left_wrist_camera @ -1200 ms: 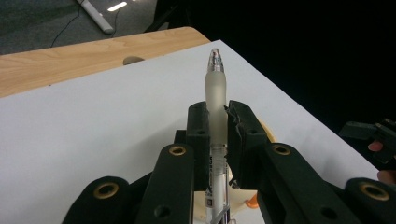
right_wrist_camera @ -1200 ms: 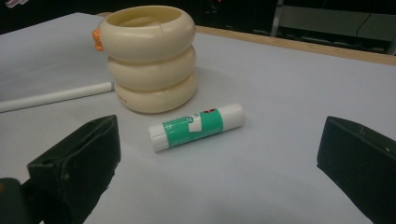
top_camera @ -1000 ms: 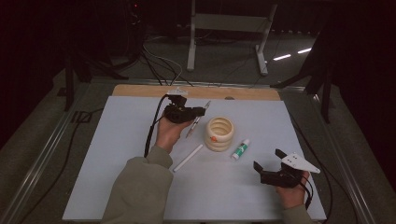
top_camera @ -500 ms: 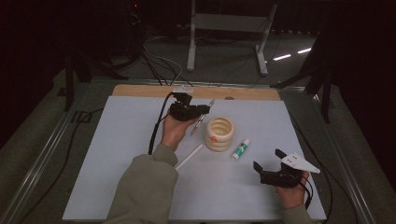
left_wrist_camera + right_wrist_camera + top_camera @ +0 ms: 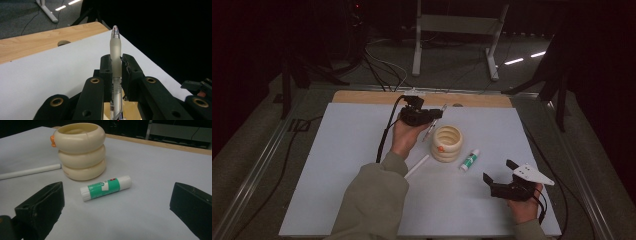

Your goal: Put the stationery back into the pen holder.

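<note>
**Left tool holds a pen beside the ringed holder**

On the white tabletop [image 5: 337, 165], the left tool [image 5: 432, 116] is raised in the person's hand, a pen [image 5: 430, 131] slanting from its jaws just left of the cream ringed holder [image 5: 447, 143]. A green-and-white glue stick [image 5: 469, 159] lies just right of the holder. A white stick [image 5: 417, 166] lies near the sleeve. The right tool [image 5: 499, 173] rests near the front right corner, jaws parted.
</note>
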